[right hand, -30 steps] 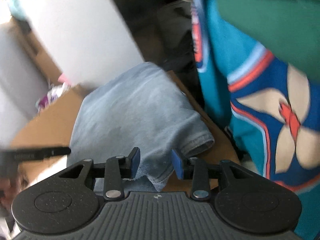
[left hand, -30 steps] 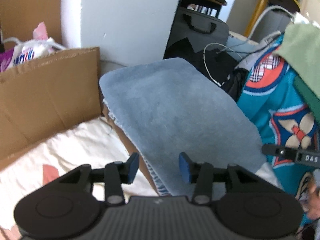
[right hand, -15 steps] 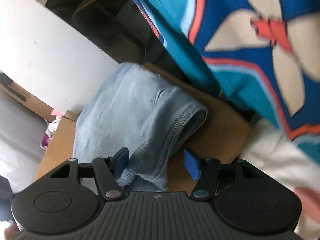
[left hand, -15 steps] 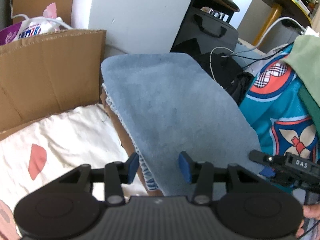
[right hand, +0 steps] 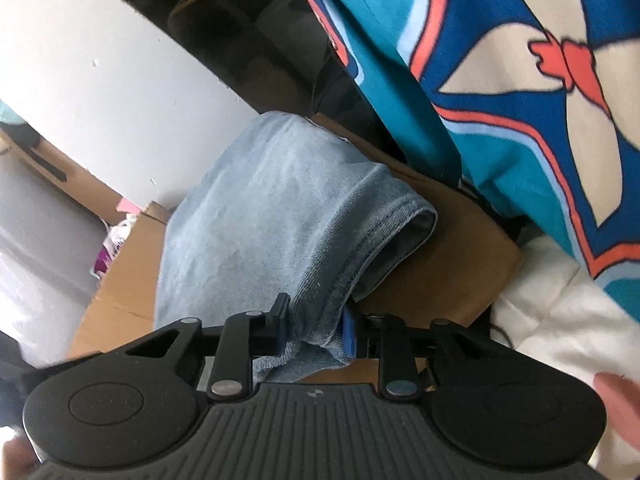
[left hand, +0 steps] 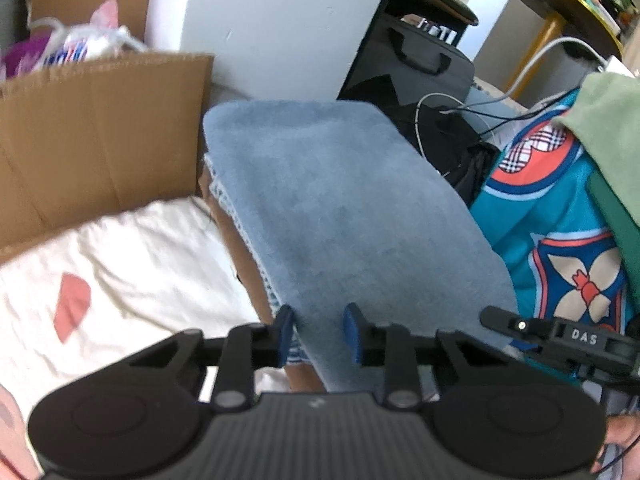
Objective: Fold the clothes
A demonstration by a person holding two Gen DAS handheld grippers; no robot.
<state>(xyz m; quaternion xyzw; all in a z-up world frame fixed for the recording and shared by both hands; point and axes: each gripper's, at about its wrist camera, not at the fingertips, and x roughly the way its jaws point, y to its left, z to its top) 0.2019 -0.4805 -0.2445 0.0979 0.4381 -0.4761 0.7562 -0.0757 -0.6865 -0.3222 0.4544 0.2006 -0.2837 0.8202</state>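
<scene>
Two hand-held grippers work on one folded light-blue denim garment (left hand: 344, 216) that lies draped over the edge of a brown cardboard box (left hand: 92, 140). Seen from the left wrist, the left hand-held gripper (left hand: 318, 334) sits at the near end of the denim garment; its blue-padded jaws have just been closing, and the near edge of the cloth runs between them. Whether the pads actually press the cloth cannot be told from this view. The right hand-held gripper (right hand: 314, 330) is at the near corner of the same denim garment (right hand: 264, 216), close to its stitched hem. Its jaws have also just been closing, and here both pads press against a bunched fold of the fabric, so it is clamped on the cloth. To the left of the denim garment, inside the box, lies a crumpled white sheet with pink patches (left hand: 120, 276). To the right of the garment hangs a teal cloth printed with blue, orange and cream shapes (left hand: 560, 216), with a pale green cloth (left hand: 608, 128) piled above it. Beyond the far end of the garment stand a white wall panel (left hand: 272, 28) and a dark grey bag with a carry handle (left hand: 416, 60).
</scene>
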